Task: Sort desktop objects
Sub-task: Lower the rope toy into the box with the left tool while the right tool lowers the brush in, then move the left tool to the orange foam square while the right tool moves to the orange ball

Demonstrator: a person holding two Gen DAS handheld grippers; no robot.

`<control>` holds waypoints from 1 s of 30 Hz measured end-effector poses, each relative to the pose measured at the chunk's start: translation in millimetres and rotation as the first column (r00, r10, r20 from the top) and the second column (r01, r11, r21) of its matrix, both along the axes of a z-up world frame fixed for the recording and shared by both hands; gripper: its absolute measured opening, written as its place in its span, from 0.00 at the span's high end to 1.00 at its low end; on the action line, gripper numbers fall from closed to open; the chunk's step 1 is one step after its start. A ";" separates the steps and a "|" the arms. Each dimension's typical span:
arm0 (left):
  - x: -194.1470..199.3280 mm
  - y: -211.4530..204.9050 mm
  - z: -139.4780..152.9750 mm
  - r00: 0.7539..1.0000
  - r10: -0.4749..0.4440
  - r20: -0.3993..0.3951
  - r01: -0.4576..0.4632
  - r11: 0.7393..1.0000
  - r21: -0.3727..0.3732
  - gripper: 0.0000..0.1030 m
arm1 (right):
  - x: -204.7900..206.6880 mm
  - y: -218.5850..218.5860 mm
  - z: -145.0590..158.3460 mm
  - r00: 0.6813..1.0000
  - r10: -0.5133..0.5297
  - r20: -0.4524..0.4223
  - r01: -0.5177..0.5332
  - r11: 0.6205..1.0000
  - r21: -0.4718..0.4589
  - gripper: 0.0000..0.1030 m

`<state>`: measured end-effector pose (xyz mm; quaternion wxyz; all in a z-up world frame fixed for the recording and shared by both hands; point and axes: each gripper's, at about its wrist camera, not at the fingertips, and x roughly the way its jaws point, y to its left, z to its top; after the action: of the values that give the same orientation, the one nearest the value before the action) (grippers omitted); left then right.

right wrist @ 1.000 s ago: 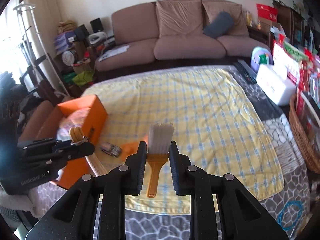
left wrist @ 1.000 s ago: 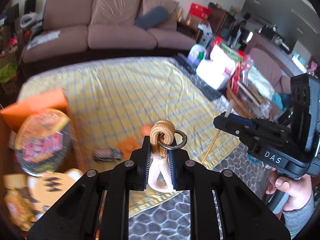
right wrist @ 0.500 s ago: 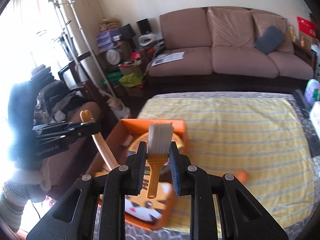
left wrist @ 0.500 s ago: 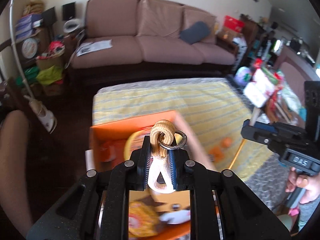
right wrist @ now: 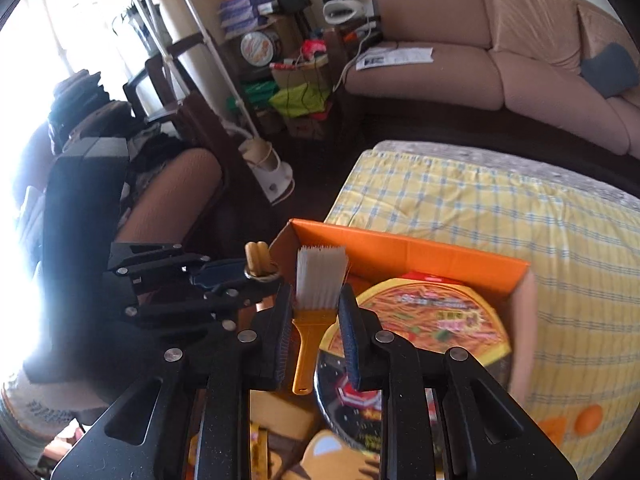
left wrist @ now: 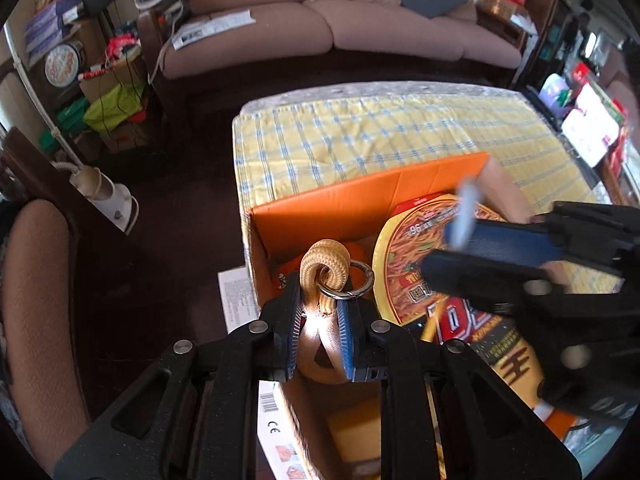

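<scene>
My left gripper [left wrist: 320, 312] is shut on a tan braided rope strap [left wrist: 324, 270] with a metal ring [left wrist: 352, 280], held over the open orange cardboard box [left wrist: 360, 200]. My right gripper [right wrist: 316, 304] is shut on a small brush with white bristles [right wrist: 320, 276] and a yellow handle [right wrist: 306, 356], also above the box [right wrist: 400, 246]. The right gripper shows in the left wrist view [left wrist: 460, 248], the left gripper in the right wrist view [right wrist: 240, 276]. A round instant noodle bowl [right wrist: 420, 332] lies in the box.
The box stands at the left end of a table with a yellow checked cloth [left wrist: 380, 136]. Orange pieces [right wrist: 588, 418] lie on the cloth to the right of the box. A pink sofa [left wrist: 320, 20] is behind; cluttered shelves and a chair [right wrist: 180, 184] stand left.
Both grippers have swung left from over the cloth to above the orange box, still holding the strap and the brush. The box now fills the lower part of both views.
</scene>
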<state>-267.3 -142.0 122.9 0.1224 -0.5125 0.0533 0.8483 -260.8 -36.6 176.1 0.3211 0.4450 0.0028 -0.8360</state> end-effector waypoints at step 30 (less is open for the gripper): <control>59.9 -6.9 49.0 0.998 0.048 -0.039 -0.034 0.953 0.301 0.14 | -0.8 77.5 6.6 0.991 -0.133 0.019 0.133 0.991 -0.012 0.32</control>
<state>-207.4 -149.0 171.9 0.1799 -0.4694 -0.0841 0.8604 -261.6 41.0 182.7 0.2675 0.4496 -0.0354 -0.8515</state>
